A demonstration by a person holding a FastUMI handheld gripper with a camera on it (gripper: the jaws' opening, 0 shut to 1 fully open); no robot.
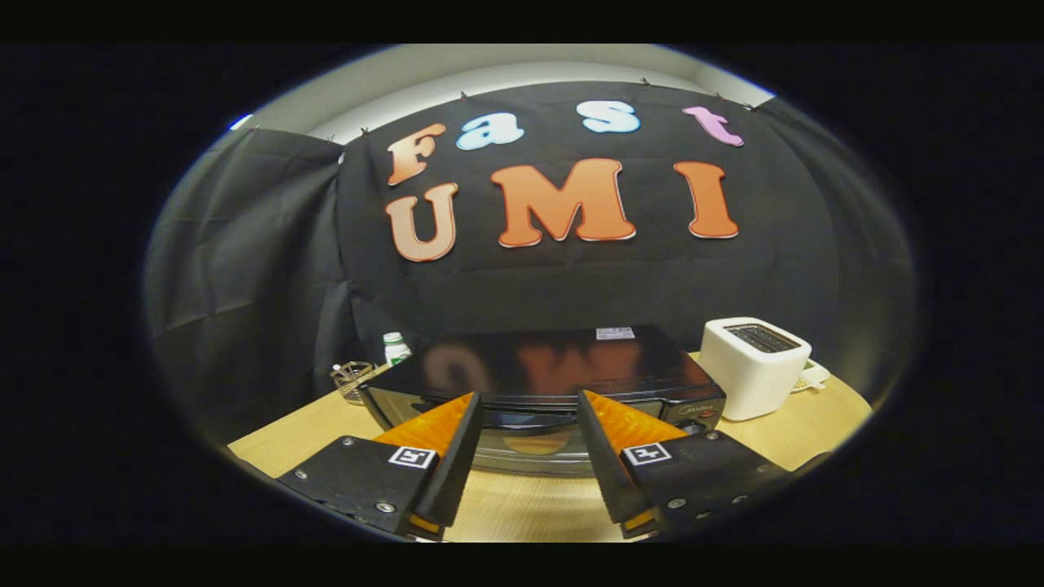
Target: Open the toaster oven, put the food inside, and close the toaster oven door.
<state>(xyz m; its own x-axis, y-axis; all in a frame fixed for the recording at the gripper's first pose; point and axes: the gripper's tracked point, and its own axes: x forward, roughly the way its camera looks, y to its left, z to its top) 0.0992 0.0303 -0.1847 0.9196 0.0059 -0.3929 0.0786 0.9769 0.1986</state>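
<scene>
A black toaster oven (pixel 546 371) with a glossy top stands on the wooden table (pixel 522 505), just ahead of my fingers. Its door looks shut, with the glass front (pixel 530 444) showing between the fingers. My gripper (pixel 528 408) is open, with the two fingertips spread wide in front of the upper edge of the door and nothing held between them. No food is visible from here.
A white slot toaster (pixel 754 367) stands right of the oven, with a small white item (pixel 811 379) behind it. Behind the oven's left corner are a wire basket (pixel 352 381) and a white bottle with a green label (pixel 396 349). Black cloth walls close the back and left.
</scene>
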